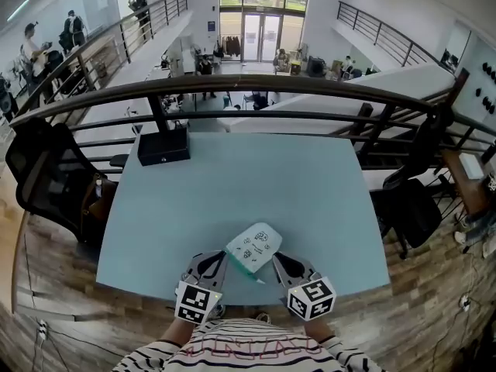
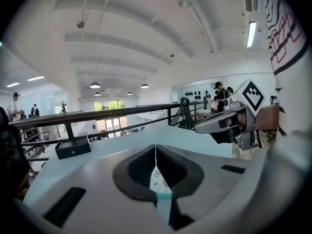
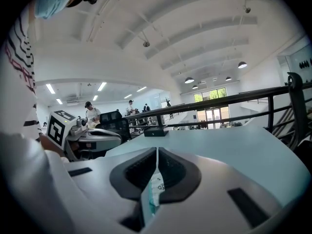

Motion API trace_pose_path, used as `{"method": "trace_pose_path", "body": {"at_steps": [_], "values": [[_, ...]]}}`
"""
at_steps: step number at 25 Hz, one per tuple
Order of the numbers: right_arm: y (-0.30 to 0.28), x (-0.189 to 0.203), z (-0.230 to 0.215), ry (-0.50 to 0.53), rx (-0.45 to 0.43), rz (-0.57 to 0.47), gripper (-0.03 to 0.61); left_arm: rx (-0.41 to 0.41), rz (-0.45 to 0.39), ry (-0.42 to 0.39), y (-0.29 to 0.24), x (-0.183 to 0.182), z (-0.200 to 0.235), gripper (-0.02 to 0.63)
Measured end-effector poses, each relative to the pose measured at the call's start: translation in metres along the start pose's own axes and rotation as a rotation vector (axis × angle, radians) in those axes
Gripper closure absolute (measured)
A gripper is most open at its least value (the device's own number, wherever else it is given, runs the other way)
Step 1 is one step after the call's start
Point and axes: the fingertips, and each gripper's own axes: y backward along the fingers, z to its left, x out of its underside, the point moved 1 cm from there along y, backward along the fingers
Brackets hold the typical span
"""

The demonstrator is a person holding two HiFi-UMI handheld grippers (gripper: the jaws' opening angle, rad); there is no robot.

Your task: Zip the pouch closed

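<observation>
A white pouch point(image 1: 254, 246) with small printed figures and a teal zip edge hangs tilted just above the near edge of the pale blue table point(image 1: 232, 184). My left gripper point(image 1: 224, 257) is shut on the pouch's lower left corner. My right gripper point(image 1: 276, 259) is shut on its lower right side. In the left gripper view the pouch point(image 2: 158, 177) stands edge-on, pinched between the dark pads, and the right gripper point(image 2: 229, 123) shows beyond it. In the right gripper view the pouch point(image 3: 155, 186) is likewise pinched, with the left gripper point(image 3: 92, 140) at the left.
A black box point(image 1: 163, 146) lies at the table's far left corner. A dark railing point(image 1: 256, 87) runs behind the table over a drop to a lower floor. Black chairs stand at the left point(image 1: 46, 177) and right point(image 1: 415, 208).
</observation>
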Motion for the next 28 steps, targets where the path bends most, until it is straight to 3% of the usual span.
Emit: {"method": "trace_pose_path", "body": {"at_steps": [13, 28], "values": [[0.007, 0.008, -0.002, 0.038, -0.058, 0.032, 0.551, -0.078, -0.012, 0.023, 0.006, 0.001, -0.018, 0.588], [0.012, 0.017, -0.003, 0.046, -0.066, 0.04, 0.551, -0.126, -0.009, 0.051, 0.016, 0.013, -0.025, 0.589]]}}
